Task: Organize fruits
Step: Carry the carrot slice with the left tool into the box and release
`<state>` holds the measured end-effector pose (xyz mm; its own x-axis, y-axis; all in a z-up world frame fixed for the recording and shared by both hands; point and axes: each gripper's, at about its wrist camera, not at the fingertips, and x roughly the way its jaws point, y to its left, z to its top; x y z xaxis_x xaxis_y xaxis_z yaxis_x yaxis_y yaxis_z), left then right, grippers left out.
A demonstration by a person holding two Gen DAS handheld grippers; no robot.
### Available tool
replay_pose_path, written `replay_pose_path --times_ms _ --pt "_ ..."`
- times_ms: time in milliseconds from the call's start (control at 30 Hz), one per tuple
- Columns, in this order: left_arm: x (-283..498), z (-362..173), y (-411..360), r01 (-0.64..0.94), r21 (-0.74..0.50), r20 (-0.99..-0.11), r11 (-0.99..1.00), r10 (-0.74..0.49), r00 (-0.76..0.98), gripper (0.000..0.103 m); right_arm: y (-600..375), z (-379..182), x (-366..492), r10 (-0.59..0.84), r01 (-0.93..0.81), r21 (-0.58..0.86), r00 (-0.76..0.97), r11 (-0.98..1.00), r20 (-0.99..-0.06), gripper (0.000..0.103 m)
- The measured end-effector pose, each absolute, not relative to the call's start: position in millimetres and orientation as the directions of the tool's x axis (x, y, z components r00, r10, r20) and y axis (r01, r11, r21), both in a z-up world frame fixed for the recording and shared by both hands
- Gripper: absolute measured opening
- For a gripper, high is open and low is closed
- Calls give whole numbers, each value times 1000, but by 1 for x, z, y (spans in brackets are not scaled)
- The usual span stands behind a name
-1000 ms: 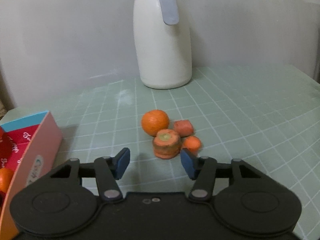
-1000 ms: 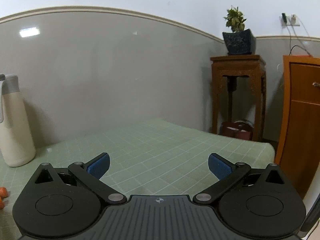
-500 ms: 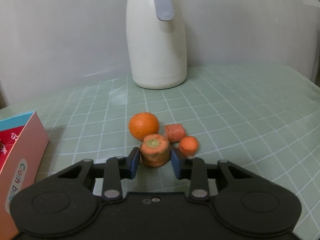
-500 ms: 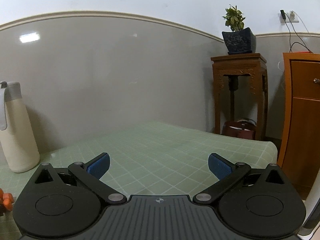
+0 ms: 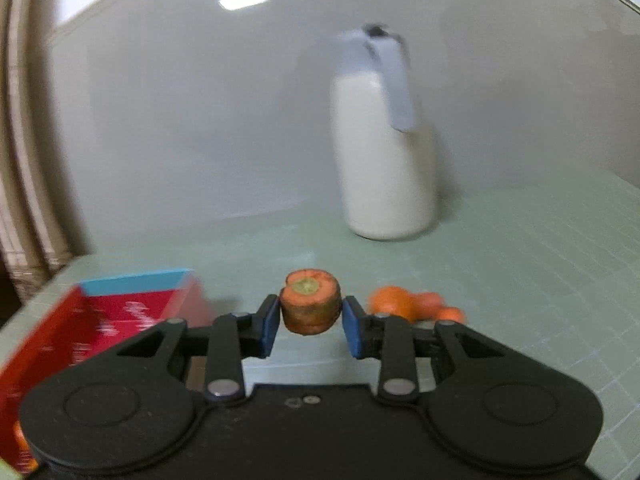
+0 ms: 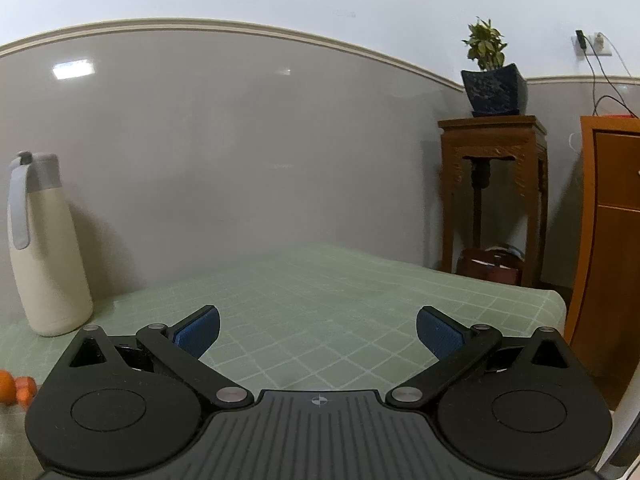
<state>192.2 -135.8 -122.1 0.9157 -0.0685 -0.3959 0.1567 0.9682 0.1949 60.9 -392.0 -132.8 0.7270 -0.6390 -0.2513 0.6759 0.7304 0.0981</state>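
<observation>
Two views reach me. My left claw [image 5: 310, 322] has just closed; its blue pads clamp a thick orange carrot stub with a green core [image 5: 310, 305], lifted clear of the pale green gridded surface [image 5: 520, 280]. Only this view shows the red open box with a blue rim [image 5: 132, 300] at near left. Right of the claw lie a round orange [image 5: 390, 301] and small carrot pieces [image 5: 438, 307]. My right claw [image 6: 318, 330] gapes wide, empty, its view alone showing the wooden stand [image 6: 494, 184]. Both show the cream flask with a grey strap [image 5: 384, 168].
</observation>
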Motion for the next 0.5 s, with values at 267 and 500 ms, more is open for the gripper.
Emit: replay_pose_path --times_ms 267,500 --pt "190 -102 -69 -37 185 -386 982 107 916 25 -370 -135 73 -594 624 70 768 778 -242 103" --pt "195 -111 -16 -144 149 -449 978 197 872 25 -347 -137 86 -549 575 52 801 817 -238 103"
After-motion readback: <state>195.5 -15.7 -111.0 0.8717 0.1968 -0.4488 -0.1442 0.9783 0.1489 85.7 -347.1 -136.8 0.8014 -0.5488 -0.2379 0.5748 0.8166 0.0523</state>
